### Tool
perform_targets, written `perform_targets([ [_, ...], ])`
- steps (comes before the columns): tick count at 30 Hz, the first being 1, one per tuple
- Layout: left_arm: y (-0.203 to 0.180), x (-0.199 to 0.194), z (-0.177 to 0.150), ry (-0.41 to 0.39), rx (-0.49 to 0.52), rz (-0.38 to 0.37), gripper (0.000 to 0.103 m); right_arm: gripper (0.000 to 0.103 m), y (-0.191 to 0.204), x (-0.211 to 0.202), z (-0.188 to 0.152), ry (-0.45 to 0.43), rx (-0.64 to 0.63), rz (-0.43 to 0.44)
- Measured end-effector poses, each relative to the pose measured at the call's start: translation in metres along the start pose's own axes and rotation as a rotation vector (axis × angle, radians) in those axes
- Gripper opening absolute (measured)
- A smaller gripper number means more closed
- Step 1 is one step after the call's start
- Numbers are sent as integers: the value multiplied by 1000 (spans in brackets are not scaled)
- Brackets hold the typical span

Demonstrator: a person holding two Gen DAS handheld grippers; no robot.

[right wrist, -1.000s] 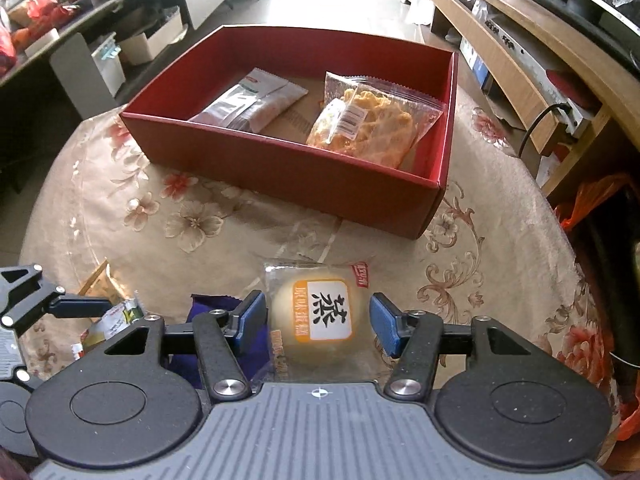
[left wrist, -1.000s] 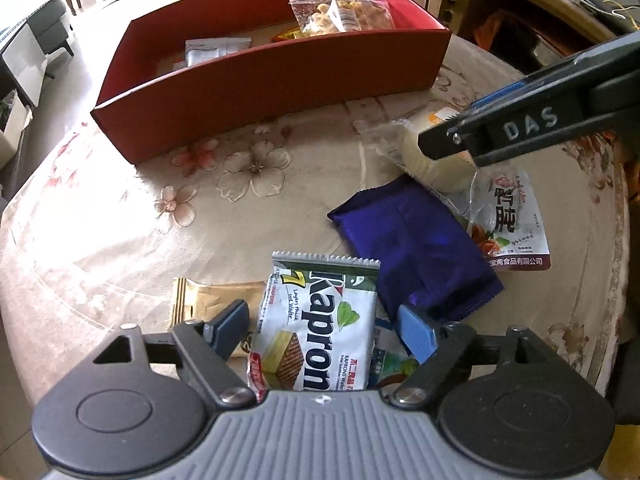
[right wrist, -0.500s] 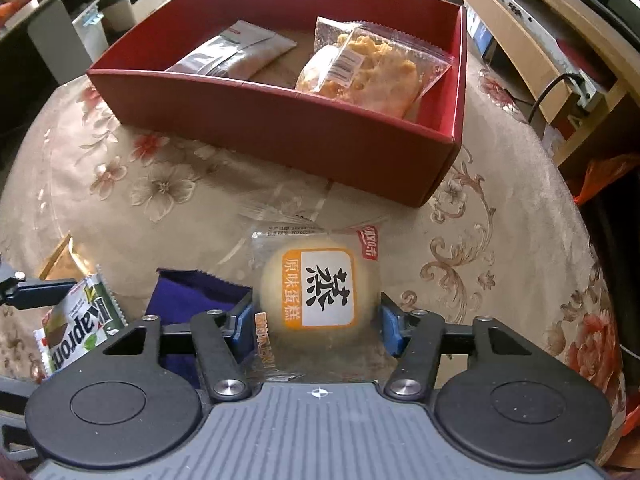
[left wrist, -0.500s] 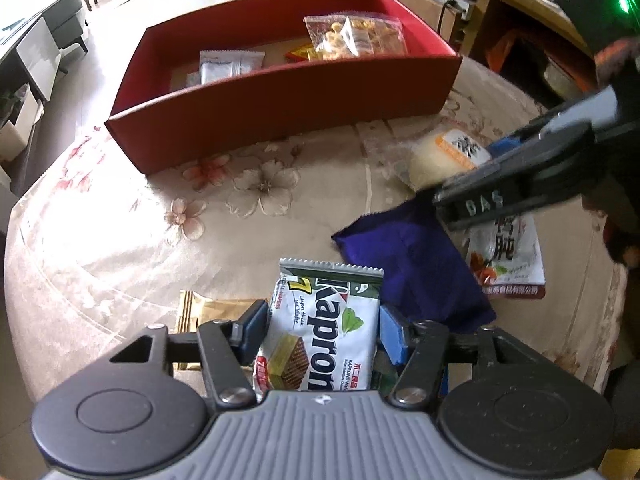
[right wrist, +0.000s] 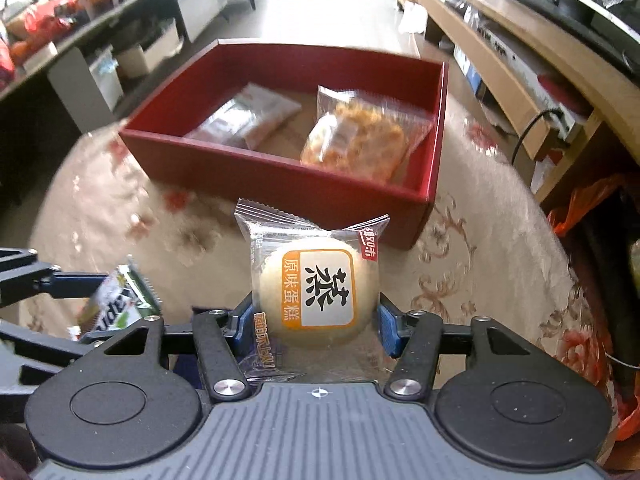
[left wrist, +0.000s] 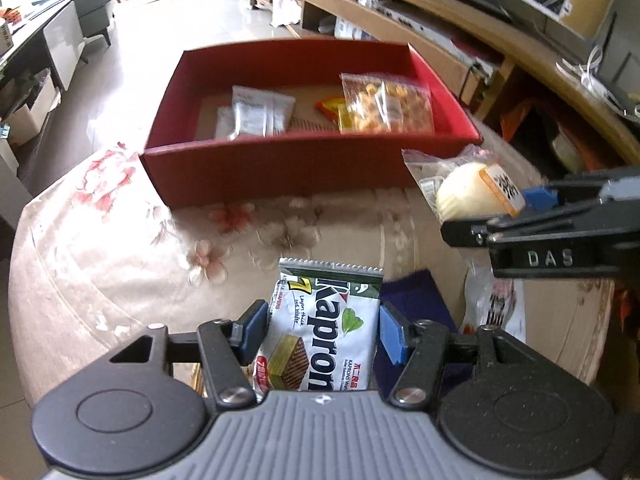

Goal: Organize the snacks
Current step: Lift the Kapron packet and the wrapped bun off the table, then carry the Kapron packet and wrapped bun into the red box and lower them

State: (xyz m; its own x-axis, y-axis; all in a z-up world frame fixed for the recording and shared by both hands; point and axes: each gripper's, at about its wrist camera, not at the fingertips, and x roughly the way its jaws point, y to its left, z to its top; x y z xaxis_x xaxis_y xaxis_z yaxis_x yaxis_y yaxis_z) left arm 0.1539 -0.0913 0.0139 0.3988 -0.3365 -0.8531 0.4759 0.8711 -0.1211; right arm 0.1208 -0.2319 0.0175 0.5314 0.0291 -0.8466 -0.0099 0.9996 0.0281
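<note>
Left tool (left wrist: 318, 330) is clenched on the wafer pack (left wrist: 320, 344), right tool (right wrist: 316, 318) on the cake (right wrist: 318, 292). Both slick wrappers could slip out before reaching the box (left wrist: 280, 172).

Floral tablecloth (left wrist: 120, 280); wooden shelving (right wrist: 520, 92); grey cabinet (left wrist: 64, 48).

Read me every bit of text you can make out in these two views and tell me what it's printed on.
"Kapron": green and white wafer packet in the left gripper.
"7": same packet, top corner.
"DAS": side of the right gripper.
"蒸", "原味蛋糕": label of the steamed cake pack.
Small print on both packets and on the snacks in the red box: unreadable.
</note>
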Motion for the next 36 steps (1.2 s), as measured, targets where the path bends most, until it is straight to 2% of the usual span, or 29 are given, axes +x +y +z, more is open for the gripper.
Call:
perform_targets([
  [16,10,-10,60,-138,-107,-3,59,65,-16,-10,31,-102,82,4],
  [24,15,-3,97,-206,-160,32,59,65,-24,-6,58,-159,115,-14],
  [36,19,22,127,-224,-189,79,59,65,-30,18,82,-153,135,-43],
])
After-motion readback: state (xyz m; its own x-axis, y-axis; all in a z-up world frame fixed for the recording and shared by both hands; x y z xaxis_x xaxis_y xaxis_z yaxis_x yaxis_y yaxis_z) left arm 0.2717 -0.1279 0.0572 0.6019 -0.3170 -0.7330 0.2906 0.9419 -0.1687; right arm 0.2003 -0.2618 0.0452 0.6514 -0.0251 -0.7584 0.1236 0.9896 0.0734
